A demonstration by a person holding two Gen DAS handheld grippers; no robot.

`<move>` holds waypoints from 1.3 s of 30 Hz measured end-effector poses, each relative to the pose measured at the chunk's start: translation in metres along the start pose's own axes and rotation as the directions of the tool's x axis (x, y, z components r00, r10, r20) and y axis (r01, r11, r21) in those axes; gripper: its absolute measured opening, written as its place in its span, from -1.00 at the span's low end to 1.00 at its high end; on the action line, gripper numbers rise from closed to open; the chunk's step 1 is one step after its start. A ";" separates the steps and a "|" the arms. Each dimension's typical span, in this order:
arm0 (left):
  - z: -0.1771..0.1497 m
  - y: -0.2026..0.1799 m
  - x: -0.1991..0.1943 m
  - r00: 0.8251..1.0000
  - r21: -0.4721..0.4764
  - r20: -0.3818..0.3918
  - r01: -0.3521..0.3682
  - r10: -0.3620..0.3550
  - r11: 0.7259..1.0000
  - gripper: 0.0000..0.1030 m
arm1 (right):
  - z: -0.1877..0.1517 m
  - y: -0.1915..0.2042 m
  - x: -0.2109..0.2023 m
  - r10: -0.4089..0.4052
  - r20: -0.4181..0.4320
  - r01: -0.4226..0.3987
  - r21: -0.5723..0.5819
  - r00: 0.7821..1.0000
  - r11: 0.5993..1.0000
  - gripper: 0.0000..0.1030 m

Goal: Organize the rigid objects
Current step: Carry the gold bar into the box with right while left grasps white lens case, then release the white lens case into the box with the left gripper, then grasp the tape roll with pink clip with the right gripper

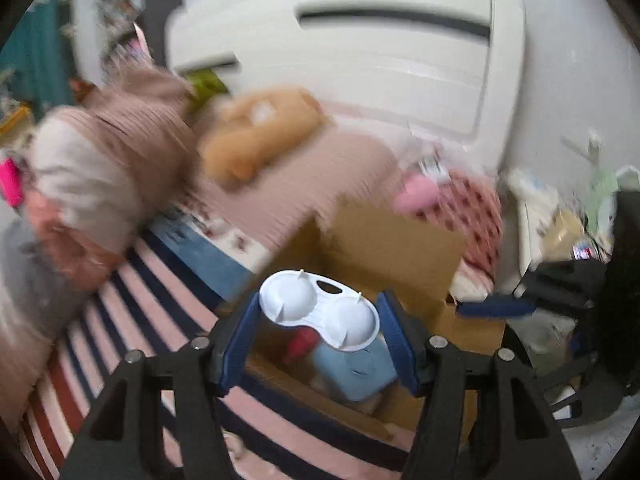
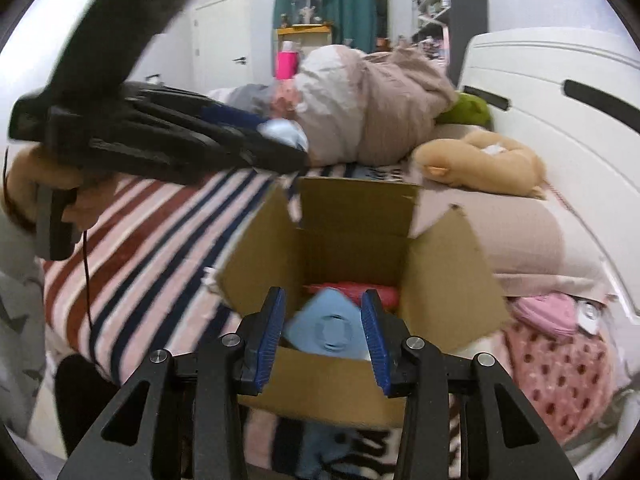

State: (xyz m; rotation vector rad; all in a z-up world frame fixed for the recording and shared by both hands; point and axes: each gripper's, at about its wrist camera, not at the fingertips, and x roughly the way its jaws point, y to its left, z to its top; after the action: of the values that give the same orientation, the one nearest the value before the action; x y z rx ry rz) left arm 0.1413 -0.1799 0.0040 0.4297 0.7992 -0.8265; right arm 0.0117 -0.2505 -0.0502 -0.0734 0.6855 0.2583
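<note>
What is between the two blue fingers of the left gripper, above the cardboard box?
A white plastic tray with two round cups sits between the left gripper fingers, seen in the left wrist view. Below it is the open cardboard box holding a blue item.

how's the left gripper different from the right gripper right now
The left gripper has a white two-cup tray between its blue fingers; the right gripper holds nothing, its jaws standing open.

In the right wrist view the left gripper is raised above the striped bedding; the right gripper sits low at the near edge of the cardboard box.

Both have black frames with blue fingers and point toward the box.
</note>
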 end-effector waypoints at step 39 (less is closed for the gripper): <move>-0.205 0.095 -0.090 0.945 -0.494 0.088 -0.233 0.315 0.838 0.78 | -0.002 0.143 0.213 0.174 -0.142 -0.184 -0.065 0.974 0.981 -0.94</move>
State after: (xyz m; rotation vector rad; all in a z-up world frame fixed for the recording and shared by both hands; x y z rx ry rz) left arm 0.0845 0.0494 -0.0533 0.0260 0.7337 -0.3651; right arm 0.1323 -0.0676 -0.1842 -0.1041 0.8190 0.4568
